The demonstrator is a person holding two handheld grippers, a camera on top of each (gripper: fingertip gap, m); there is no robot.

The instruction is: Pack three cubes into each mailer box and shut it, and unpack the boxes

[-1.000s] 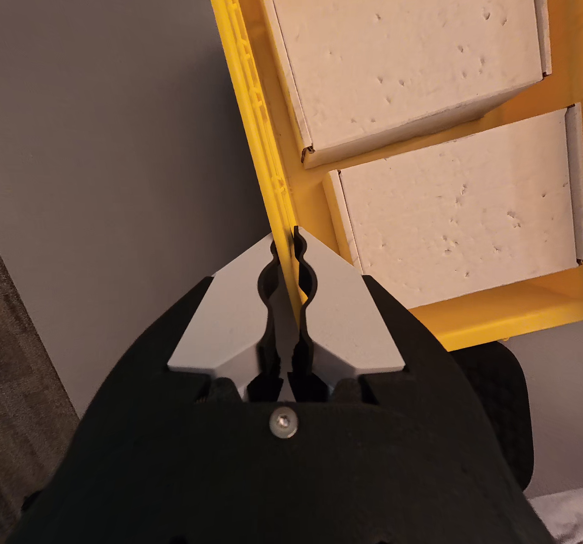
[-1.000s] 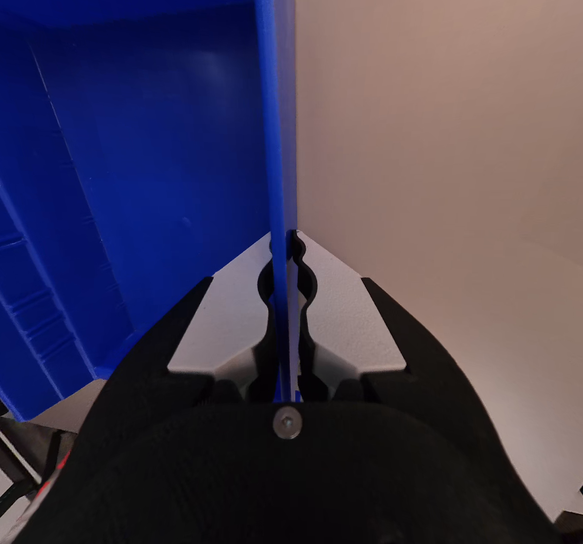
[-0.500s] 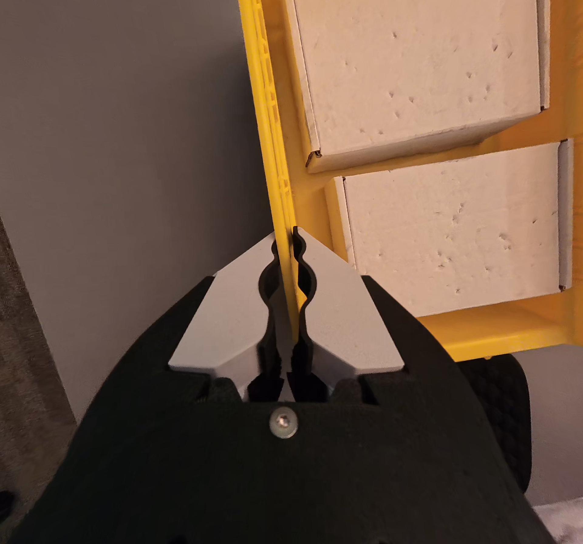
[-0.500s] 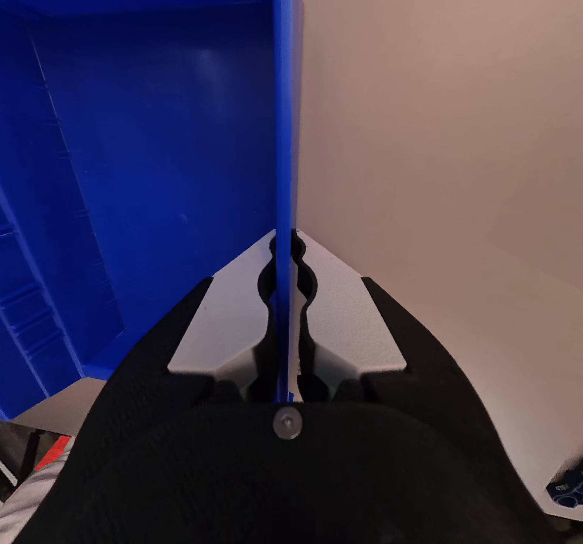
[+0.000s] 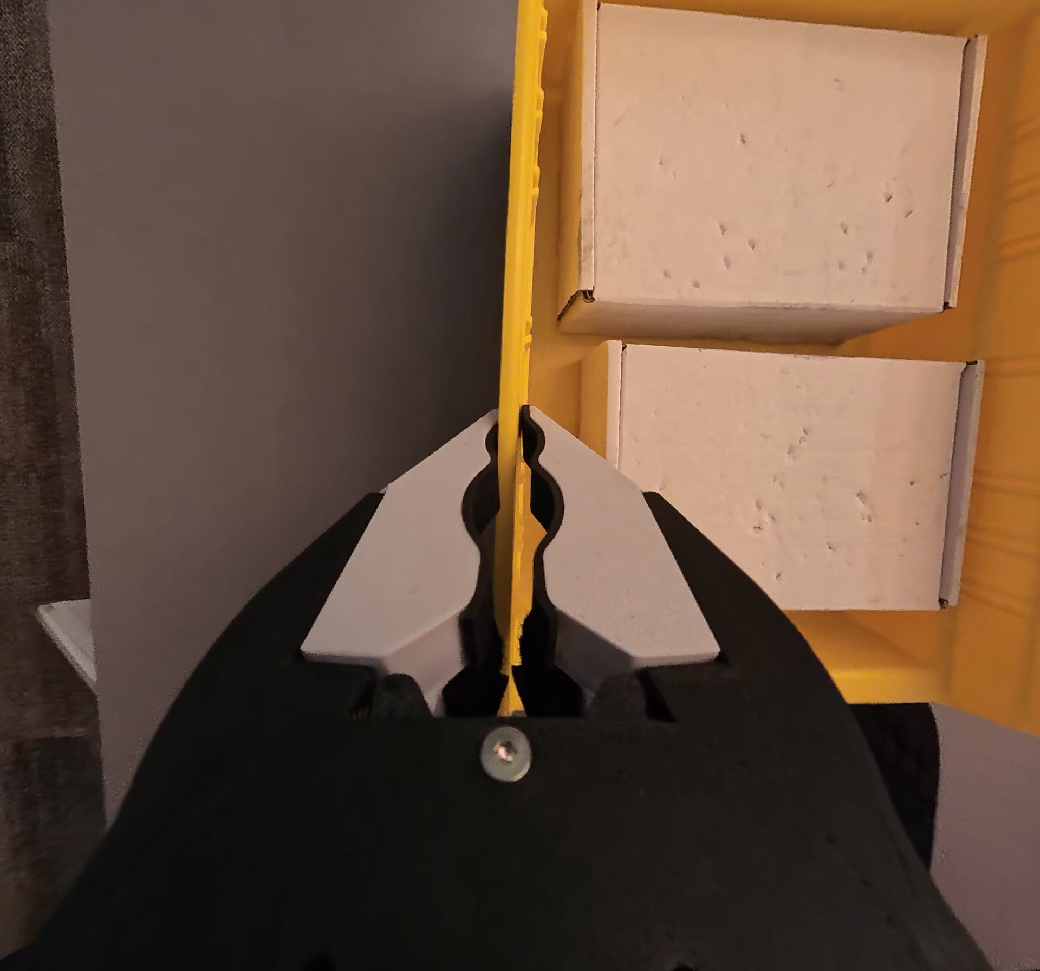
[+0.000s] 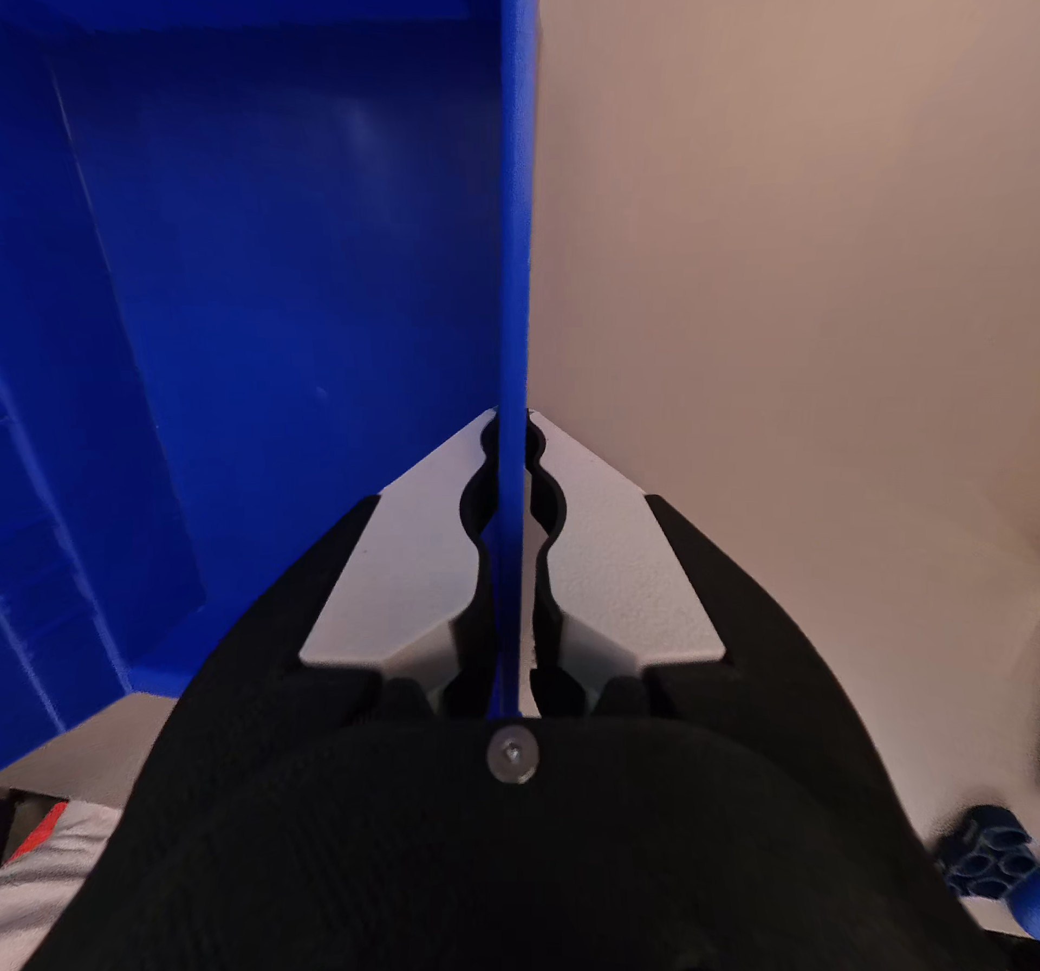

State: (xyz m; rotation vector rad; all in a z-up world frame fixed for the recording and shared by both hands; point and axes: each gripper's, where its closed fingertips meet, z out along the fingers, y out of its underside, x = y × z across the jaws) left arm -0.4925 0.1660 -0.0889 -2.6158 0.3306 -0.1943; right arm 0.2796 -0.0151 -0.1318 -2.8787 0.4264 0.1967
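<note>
Pinching the thin side wall of a yellow bin (image 5: 520, 212), the left tool (image 5: 509, 415) has its two grey fingers (image 5: 405, 550) pressed onto the plastic from either side, a grip that looks meant for dragging or steadying the whole bin rather than reaching into it. Inside that bin lie two white mailer boxes (image 5: 771, 167), both with lids shut, one behind the other and nearly touching, with the nearer one (image 5: 782, 476) just beside the gripped wall. No cubes show there, so whether these boxes are packed cannot be told. The right tool (image 6: 511, 415) is clamped the same way on the upright wall of a blue bin (image 6: 515, 184), whose visible interior holds nothing that can be made out. To the right of it stretches the pale surface (image 6: 788, 268), and at the lower right corner sits a small blue cube-like block (image 6: 990, 859), blurred. A dark pad (image 5: 900, 775) lies under the yellow bin's near edge, and it could snag a slide, I'd guess. With both tools occupied on bin walls, neither is free to lift a lid.
</note>
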